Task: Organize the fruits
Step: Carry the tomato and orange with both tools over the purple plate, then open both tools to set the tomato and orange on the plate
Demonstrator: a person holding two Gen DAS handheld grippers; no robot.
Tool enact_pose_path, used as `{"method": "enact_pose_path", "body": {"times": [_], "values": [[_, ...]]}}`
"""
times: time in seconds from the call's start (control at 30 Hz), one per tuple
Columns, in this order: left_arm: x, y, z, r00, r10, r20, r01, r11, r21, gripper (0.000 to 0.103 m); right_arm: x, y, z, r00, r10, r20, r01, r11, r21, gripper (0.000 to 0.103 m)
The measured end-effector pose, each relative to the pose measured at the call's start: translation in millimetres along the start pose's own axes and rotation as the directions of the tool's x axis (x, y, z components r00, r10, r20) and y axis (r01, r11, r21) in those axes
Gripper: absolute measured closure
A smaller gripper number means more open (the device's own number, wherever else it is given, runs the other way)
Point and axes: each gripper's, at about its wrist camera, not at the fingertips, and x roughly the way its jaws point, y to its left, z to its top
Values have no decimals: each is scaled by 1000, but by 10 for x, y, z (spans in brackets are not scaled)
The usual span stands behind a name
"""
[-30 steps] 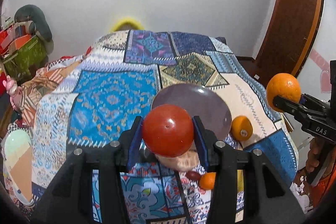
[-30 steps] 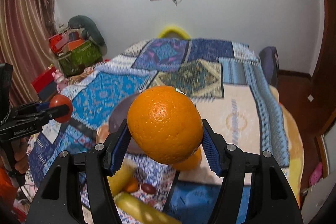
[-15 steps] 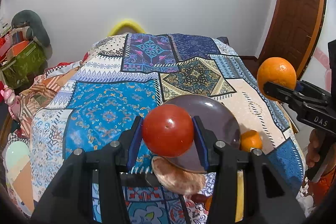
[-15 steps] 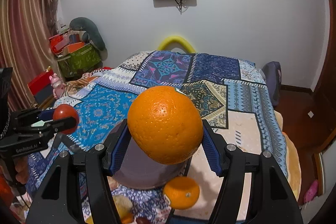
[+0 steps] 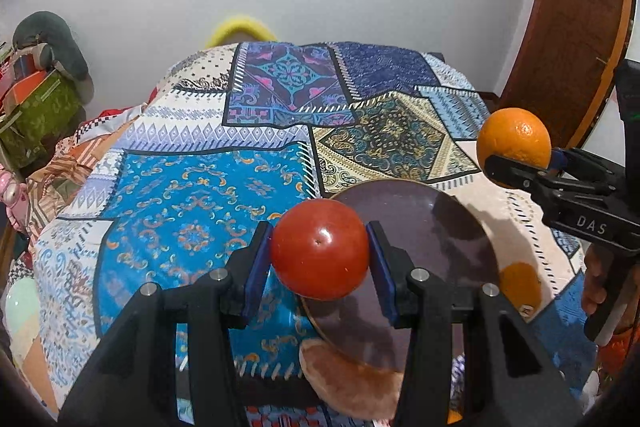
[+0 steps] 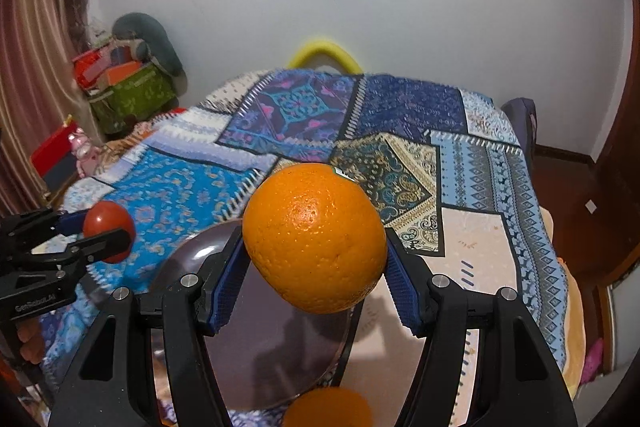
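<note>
My left gripper [image 5: 319,251] is shut on a red tomato [image 5: 319,247] and holds it above the near left rim of a dark round plate [image 5: 432,227] on the patterned bedspread. My right gripper [image 6: 314,259] is shut on a large orange [image 6: 314,237] above the same plate [image 6: 272,347]. In the left wrist view the orange [image 5: 514,143] hangs right of the plate. In the right wrist view the tomato [image 6: 105,223] is at the left. A second orange [image 5: 518,285] lies by the plate's right edge.
A pale brown round fruit [image 5: 352,383] lies just in front of the plate. The bedspread [image 5: 192,195] covers the bed. Boxes and a green bag [image 6: 132,91] stand at the left wall. A wooden door [image 5: 576,27] is at the right.
Both grippers have moved forward over the bed with their fruits. The plate now lies closer beneath them, and the fruits in front of it have slipped out of view.
</note>
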Motion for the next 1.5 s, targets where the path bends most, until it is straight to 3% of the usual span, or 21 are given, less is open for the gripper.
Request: {"method": "enact_pose_path", "body": {"times": [0.43, 0.87, 1.03, 1.17, 1.23, 1.27, 1.5], "values": [[667, -25, -124, 989, -46, -138, 48, 999, 18, 57, 503, 39, -31, 989, 16, -146, -22, 999, -45, 42], [780, -54, -100, 990, -34, -136, 37, 999, 24, 56, 754, 47, -190, 967, 19, -254, -29, 999, -35, 42], [781, -36, -104, 989, -37, -141, 41, 999, 24, 51, 769, 48, -183, 964, 19, -264, -31, 999, -42, 41], [711, -33, -90, 992, -17, -122, 20, 999, 28, 36, 756, 86, -192, 965, 17, -260, -36, 997, -68, 39], [642, -21, -74, 995, 11, -98, -9, 1000, 25, 35, 695, 114, -184, 970, 16, -241, -36, 996, -82, 25], [609, -7, -64, 995, 20, -95, -18, 1000, 21, 35, 662, 131, -174, 973, 12, -230, -33, 995, -90, 22], [234, 46, -53, 997, 42, -58, -42, 999, 0, 35, 288, 194, -135, 989, -6, -151, -13, 992, -123, 22]]}}
